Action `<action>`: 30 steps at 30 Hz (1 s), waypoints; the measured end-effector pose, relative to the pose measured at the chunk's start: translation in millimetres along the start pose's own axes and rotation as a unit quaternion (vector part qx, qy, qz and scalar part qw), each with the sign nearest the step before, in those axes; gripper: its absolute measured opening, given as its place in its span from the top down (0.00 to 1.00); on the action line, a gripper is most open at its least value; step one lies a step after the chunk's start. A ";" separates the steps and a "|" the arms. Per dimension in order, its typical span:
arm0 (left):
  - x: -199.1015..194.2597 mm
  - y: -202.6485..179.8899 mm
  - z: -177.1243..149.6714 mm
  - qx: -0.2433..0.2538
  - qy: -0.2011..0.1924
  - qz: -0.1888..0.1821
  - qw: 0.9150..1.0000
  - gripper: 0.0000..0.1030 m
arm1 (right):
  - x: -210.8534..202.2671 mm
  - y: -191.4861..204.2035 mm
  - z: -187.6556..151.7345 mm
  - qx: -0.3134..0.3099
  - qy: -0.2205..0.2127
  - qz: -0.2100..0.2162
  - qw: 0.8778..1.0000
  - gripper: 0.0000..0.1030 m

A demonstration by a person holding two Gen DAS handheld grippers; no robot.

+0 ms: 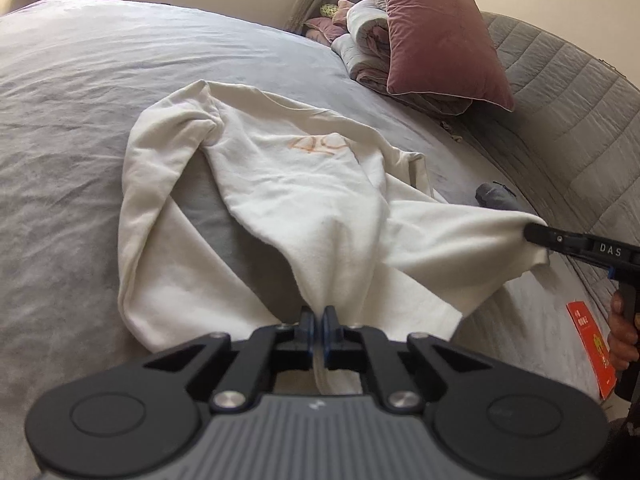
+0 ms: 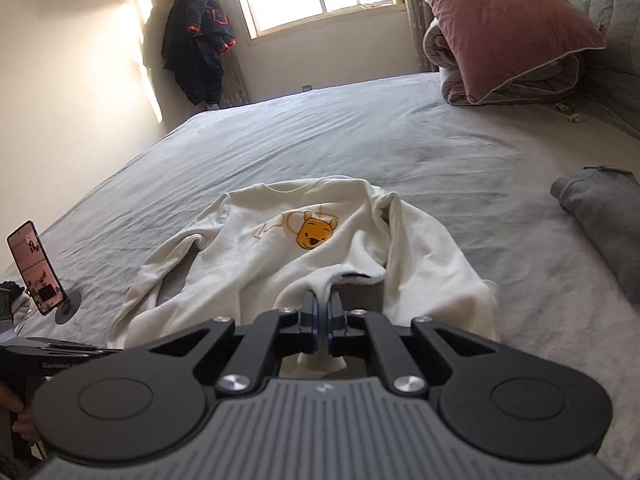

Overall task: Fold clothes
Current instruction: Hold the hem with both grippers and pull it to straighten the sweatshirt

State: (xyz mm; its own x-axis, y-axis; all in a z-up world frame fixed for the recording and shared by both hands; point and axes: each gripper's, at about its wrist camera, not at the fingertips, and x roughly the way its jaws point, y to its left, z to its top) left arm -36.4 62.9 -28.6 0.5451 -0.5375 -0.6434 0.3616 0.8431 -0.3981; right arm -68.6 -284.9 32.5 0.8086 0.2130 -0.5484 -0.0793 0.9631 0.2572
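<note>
Sweatshirt (image 2: 304, 256) hem pinched in both grippers' jaws.

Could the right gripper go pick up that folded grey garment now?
Probably not yet: the right gripper is shut on the white sweatshirt hem. The folded grey garment lies uncovered to its right, so release first.

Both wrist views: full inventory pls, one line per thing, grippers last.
sweatshirt: 1, cream, bear print, mid-bed, hem lifted
bed sheet: 1, grey, under everything
pillow: 1, dusty pink, on rolled quilt
rolled quilt: 1, grey-pink, by headboard
grey garment: 1, right of sweatshirt
phone on stand: 1, left bed edge
dark jacket: 1, hanging by window
red booklet: 1, bed edge
left gripper: shut on hem
right gripper: shut on hem
</note>
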 end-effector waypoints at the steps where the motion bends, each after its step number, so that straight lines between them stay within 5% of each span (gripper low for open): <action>1: -3.8 -0.1 0.8 0.000 -0.001 0.002 1.000 0.96 | -3.6 -6.5 -0.8 0.007 0.001 -0.004 1.000 0.96; 11: -27.0 18.2 -0.8 -0.028 0.020 0.011 0.999 0.97 | -45.3 -54.3 -14.7 0.080 0.012 0.009 0.997 0.96; 16: -42.2 24.4 2.2 -0.042 0.026 -0.015 0.999 0.97 | -54.8 -66.0 -22.8 0.106 0.029 0.030 0.994 0.96; 30: -59.8 33.2 -14.0 -0.014 0.070 -0.020 0.997 0.97 | -56.2 -66.5 -52.4 0.096 0.106 0.062 0.988 0.96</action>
State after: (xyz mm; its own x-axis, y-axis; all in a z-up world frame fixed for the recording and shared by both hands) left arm -67.6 123.2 -12.5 0.4189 -0.5643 -0.7114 0.3577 0.8227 -0.4418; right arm -139.3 -352.2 4.5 0.6583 0.3768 -0.6517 -0.0423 0.8829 0.4676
